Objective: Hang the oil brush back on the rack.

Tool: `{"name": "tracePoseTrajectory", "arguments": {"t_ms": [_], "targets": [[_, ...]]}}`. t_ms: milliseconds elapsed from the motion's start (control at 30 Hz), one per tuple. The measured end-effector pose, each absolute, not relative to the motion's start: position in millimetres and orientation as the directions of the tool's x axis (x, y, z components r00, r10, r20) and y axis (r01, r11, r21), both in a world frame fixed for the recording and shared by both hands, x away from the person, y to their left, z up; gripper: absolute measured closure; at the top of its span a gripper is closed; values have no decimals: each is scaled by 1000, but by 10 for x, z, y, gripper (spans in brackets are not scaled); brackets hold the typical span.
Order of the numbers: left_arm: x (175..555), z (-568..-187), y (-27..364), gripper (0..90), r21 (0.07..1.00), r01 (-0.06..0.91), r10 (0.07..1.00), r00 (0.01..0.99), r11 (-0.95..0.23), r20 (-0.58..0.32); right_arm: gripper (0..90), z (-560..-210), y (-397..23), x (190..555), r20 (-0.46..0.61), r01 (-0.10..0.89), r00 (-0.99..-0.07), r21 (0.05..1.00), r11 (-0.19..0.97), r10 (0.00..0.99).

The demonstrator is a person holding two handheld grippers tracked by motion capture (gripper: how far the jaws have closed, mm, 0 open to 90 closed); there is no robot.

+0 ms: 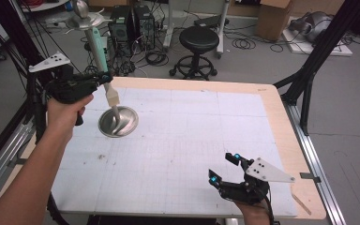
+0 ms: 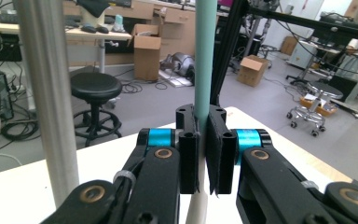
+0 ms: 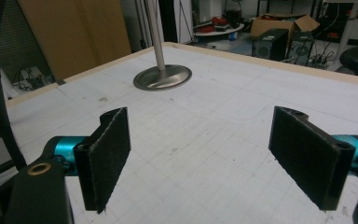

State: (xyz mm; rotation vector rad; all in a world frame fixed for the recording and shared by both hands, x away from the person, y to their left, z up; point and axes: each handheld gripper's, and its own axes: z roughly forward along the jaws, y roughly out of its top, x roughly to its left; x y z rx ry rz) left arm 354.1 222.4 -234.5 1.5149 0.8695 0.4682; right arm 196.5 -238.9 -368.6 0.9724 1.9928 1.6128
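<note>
**Item 1: spatula** [image 1: 97, 51]. It has a teal handle and a pale flat blade. It is held nearly upright above the table [image 1: 192, 140], blade down. The blade hangs just over the stand's round base [image 1: 122, 123], and the handle's top end sits close under the stand's top plate [image 1: 84, 19]. Whether that end is hooked on the plate cannot be told.

**Item 2: stand.** Metal, a round base with an upright pole [image 2: 46, 93]. It stands at the table's far left. In the left gripper view the pole rises just beside the teal handle [image 2: 205, 56], apart from it.

**Item 3: left gripper** [image 1: 105, 77]. It is held in the person's raised left hand. The jaws are pressed together on the spatula handle, pinching it low on the teal part.

**Item 4: right gripper** [image 1: 223, 167]. It rests low at the table's near right edge, well apart from the stand. The jaws are spread wide with nothing between them [image 3: 214, 154]. They face the stand's base [image 3: 163, 77] across bare table.

**Step in hand (judged):** the spatula's upper end is being worked at the stand's top plate, most likely for hanging.

**Next move calls for:**
- a small, steady shift of the left hand to line the handle's end with the plate's edge
- keeping the blade clear of the base
- keeping the pinch firm until the handle bears its own weight
- the right gripper steadying the pole if the stand tips
</note>
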Motion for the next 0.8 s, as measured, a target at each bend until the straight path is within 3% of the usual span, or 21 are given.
{"name": "tracePoseTrajectory", "arguments": {"t_ms": [233,300,333,433,567,800], "targets": [[3526,-2378,2222,812,972,232,764,620,43,-182,193,-3683,-2420,1952,133,273,-672,959,77,728],[3513,-2390,2235,619,972,230,766,617,45,-181,193,-3686,-2444,1949,134,271,-669,960,72,731],[3498,-2396,2242,619,973,227,769,616,36,-172,193,-3686,-2444,1949,134,271,-669,960,72,731],[3412,-2418,2265,447,979,202,774,613,40,-158,193,-3686,-2460,1939,133,269,-666,961,70,734],[3286,-2526,2331,326,984,171,791,594,58,-150,192,-3682,-2483,1933,145,273,-657,961,54,740],[2991,-2841,2393,230,988,138,717,682,73,-148,192,-3691,-2575,1906,153,275,-629,961,34,762]]}}
